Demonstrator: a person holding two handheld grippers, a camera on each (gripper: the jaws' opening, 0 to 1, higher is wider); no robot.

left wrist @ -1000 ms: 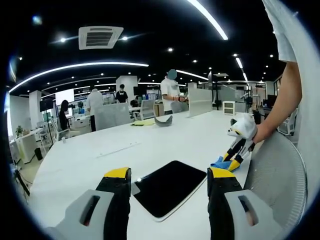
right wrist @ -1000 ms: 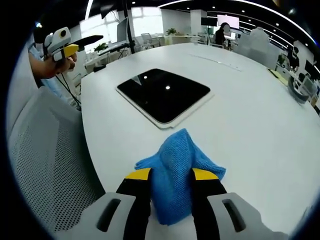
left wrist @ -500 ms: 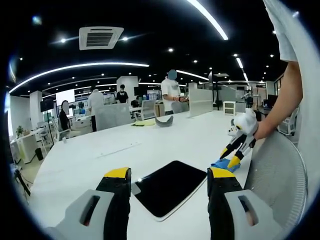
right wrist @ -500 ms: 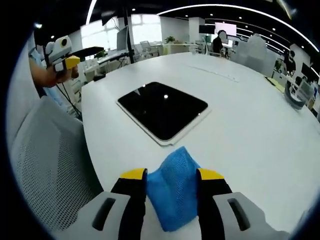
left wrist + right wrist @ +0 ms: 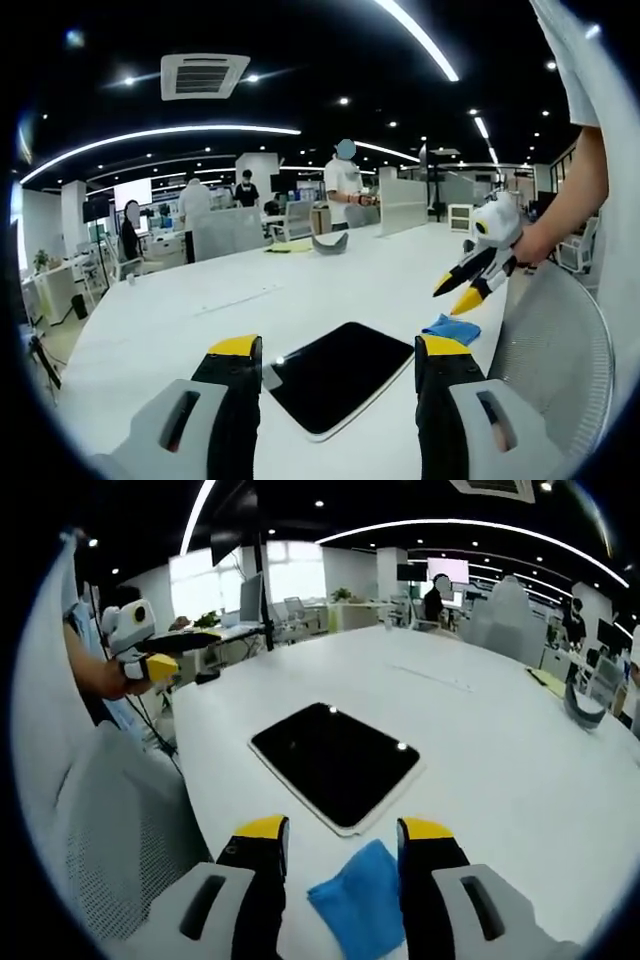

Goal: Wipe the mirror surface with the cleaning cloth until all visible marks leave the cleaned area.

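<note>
The mirror [image 5: 340, 375] is a dark, glossy rectangular slab with a pale rim, lying flat on the white table [image 5: 180, 320]. My left gripper [image 5: 340, 346] hovers over its near edge, open and holding nothing. The blue cleaning cloth [image 5: 450, 328] lies on the table just right of the mirror. My right gripper [image 5: 452, 296] hangs above the cloth with its jaws apart. In the right gripper view the cloth [image 5: 362, 900] rests on the table below my open right gripper [image 5: 343, 830], apart from both jaws, with the mirror [image 5: 335, 763] beyond it. The left gripper [image 5: 160, 663] shows at the far left.
A grey mesh chair back [image 5: 555, 345] stands close against the table edge beside the cloth, also the chair back [image 5: 110, 850]. A grey curved object [image 5: 328, 241] lies far across the table. Several people stand among desks at the back.
My right gripper has opened, let go of the blue cloth and risen away from it. The cloth now lies loose on the table. The left gripper has stayed put.
</note>
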